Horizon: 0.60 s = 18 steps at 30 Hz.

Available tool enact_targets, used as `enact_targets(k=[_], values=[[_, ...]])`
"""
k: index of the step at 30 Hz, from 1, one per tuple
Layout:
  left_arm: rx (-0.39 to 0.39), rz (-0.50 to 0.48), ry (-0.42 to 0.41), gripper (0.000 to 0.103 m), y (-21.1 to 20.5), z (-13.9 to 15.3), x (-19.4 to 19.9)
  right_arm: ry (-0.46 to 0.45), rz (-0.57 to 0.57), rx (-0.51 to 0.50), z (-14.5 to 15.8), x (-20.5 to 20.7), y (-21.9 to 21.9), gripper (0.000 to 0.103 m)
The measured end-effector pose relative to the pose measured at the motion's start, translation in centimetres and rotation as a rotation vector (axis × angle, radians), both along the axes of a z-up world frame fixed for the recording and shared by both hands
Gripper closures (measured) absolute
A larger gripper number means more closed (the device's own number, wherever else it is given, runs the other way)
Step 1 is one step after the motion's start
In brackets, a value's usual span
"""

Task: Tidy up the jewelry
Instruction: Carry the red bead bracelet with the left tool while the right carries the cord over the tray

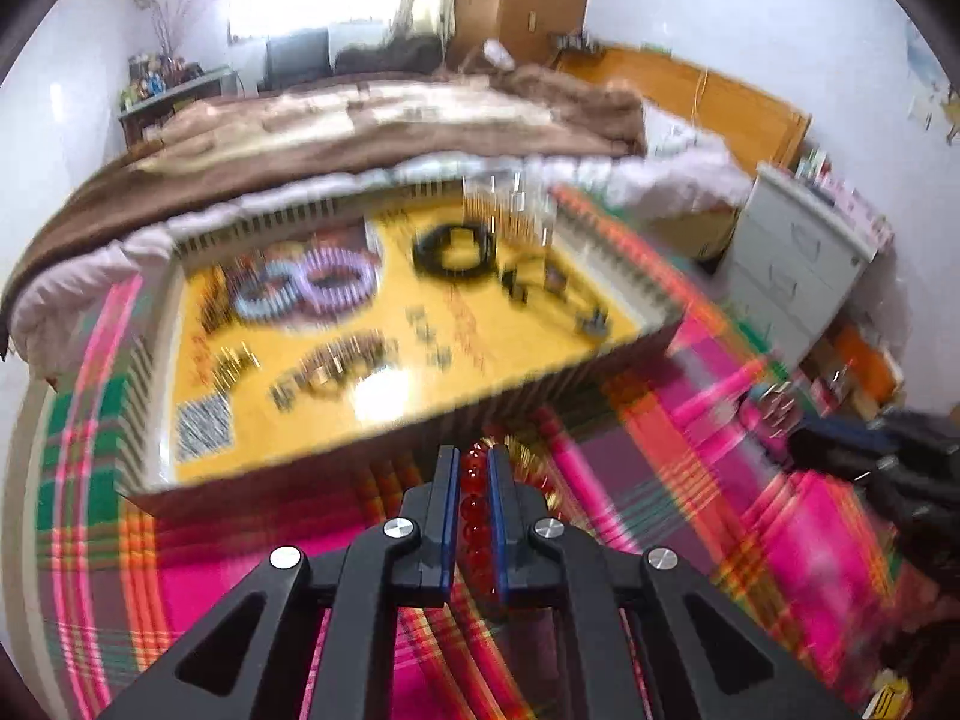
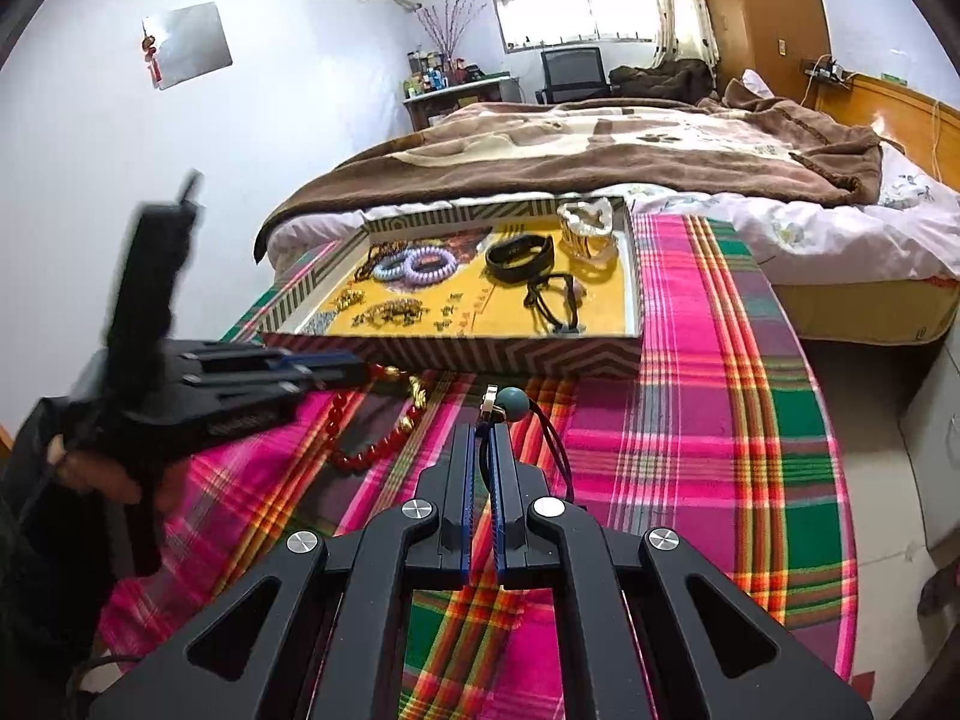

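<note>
Left wrist view motion-blurred; tray (image 1: 384, 324) contents smeared, small pieces indistinct

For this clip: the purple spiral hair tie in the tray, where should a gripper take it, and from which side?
Grip the purple spiral hair tie across its near arc, coming down from above. It lies flat on the tray floor, its left side pressed against the blue hair tie, so one finger could go into its open centre, the other outside.

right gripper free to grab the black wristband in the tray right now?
Probably not. The right gripper is shut on a dark cord with a green bead. The black wristband lies unobstructed in the tray.
</note>
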<state>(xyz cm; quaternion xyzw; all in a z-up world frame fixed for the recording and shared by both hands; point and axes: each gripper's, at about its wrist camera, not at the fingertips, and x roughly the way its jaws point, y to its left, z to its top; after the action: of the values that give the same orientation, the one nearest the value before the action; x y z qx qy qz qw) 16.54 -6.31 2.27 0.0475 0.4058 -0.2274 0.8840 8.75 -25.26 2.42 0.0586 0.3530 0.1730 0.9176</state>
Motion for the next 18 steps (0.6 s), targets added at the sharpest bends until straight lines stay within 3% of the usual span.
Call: enact_targets(k=[5, 11, 18], values=[[-0.066, -0.005, -0.065, 0.094, 1.0, 4.5, -0.4, -0.036, -0.002, 0.013, 1.7, 0.6, 0.3, 0.099], [-0.073, 0.005, -0.139, 0.094, 1.9, 8.6, 0.7, -0.094, 0.038, 0.000, 4.6, 2.2, 1.7, 0.099], [-0.100, 0.029, -0.164, 0.094, 3.0, 11.1, 3.3, -0.086, 0.075, 0.015, 5.9, 5.9, 3.4, 0.099]])
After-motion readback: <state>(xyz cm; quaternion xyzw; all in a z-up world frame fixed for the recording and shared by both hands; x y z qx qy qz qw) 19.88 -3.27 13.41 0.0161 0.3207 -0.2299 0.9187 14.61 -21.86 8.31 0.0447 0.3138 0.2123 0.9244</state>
